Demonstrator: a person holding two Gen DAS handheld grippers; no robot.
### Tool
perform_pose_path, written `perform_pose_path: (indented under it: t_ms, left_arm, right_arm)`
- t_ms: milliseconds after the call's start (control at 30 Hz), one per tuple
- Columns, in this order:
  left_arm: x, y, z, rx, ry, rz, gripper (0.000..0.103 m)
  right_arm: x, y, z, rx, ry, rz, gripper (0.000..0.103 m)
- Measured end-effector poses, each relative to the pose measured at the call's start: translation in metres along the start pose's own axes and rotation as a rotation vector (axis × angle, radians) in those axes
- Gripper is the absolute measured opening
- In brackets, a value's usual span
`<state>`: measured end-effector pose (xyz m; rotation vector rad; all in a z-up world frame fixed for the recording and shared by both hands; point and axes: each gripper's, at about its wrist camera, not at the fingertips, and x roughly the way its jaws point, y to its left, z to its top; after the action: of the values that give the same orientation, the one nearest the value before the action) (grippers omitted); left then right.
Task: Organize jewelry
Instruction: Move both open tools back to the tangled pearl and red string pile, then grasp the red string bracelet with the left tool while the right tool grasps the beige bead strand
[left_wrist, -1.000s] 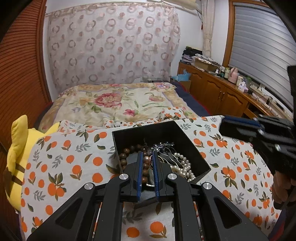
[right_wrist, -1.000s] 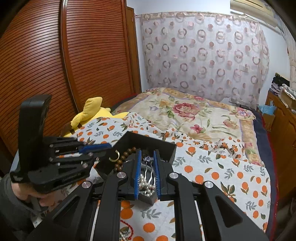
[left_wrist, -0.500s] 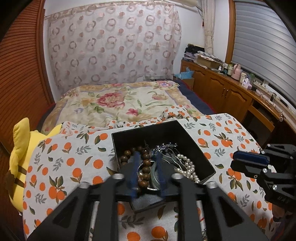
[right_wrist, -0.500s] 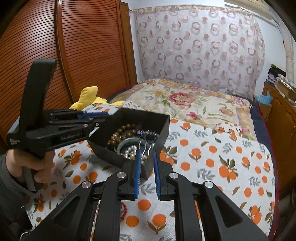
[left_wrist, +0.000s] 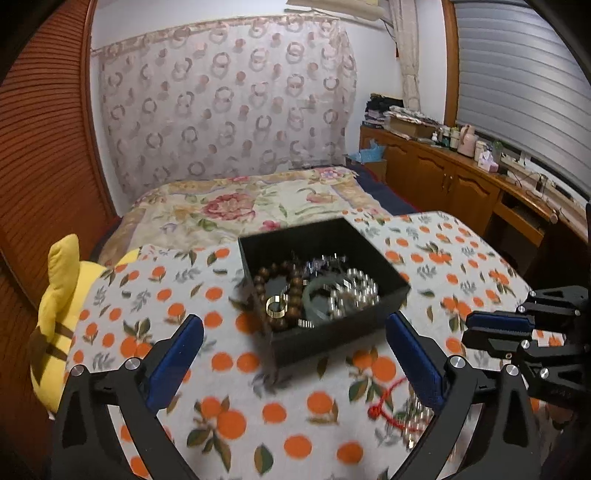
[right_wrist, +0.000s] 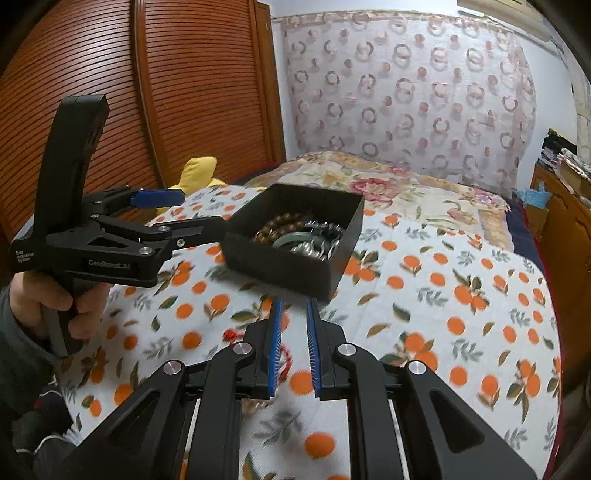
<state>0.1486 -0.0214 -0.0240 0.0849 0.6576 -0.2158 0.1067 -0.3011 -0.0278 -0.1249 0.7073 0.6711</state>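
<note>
**On the orange-print cloth: one black box, filled with jewelry**

Across the bed (left_wrist: 236, 206), spread over its near end, an orange-and-leaf printed cloth (left_wrist: 155, 295). At the left edge of that cloth, half tucked under, a yellow plush toy (left_wrist: 55, 317).

Near the middle of the cloth, resting flat, an open black box (left_wrist: 332, 339) with no lid on it. Inside, crowded together: a strand of brown wooden beads (left_wrist: 266, 280) along the left side, a pale green bangle (left_wrist: 317, 295) in the centre, a heap of silvery-white pearl beads (left_wrist: 354, 291) to the right, some silver pieces toward the back, too blurred to name, and a small gold ring (left_wrist: 276, 307) lying on the wooden beads at the front.

Outside the box, on the cloth close to the camera, a red cord (left_wrist: 388, 398) with more pale beads beside it.

Left tool (left_wrist: 295, 354) opening, fingers (left_wrist: 177, 354) spread wide to either side of the box's near corner, not touching it, nothing between. Right tool (right_wrist: 293, 343) nearly pressed together with a narrow gap, empty, hovering above the cloth just short of the box.
</note>
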Motion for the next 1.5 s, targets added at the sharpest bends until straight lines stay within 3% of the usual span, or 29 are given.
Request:
perform_pose_path:
  t_ms: [667, 733, 867, 1033, 1367, 1433, 1500]
  left_arm:
    - [-0.013, -0.005, -0.074, 0.067, 0.133, -0.054, 0.095]
    - [-0.013, -0.004, -0.076, 0.072, 0.144, -0.058, 0.095]
    - [-0.014, -0.004, -0.081, 0.078, 0.158, -0.060, 0.095]
    - [-0.016, -0.005, -0.086, 0.074, 0.171, -0.103, 0.095]
    - [-0.017, -0.008, -0.089, 0.065, 0.178, -0.109, 0.095]
    - [-0.016, -0.008, -0.090, 0.062, 0.184, -0.106, 0.095]
    - [-0.015, -0.007, -0.090, 0.056, 0.190, -0.103, 0.095]
  right_arm:
    - [0.005, 0.043, -0.047, -0.093, 0.109, 0.037, 0.015]
    - [0.007, 0.046, -0.045, -0.105, 0.117, 0.032, 0.015]
    - [0.014, 0.049, -0.044, -0.128, 0.140, 0.010, 0.031]
    - [0.022, 0.053, -0.044, -0.165, 0.158, -0.009, 0.033]
    - [0.027, 0.055, -0.043, -0.206, 0.171, -0.038, 0.033]
    - [0.027, 0.055, -0.042, -0.205, 0.169, -0.042, 0.026]
    - [0.026, 0.052, -0.041, -0.191, 0.165, -0.037, 0.010]
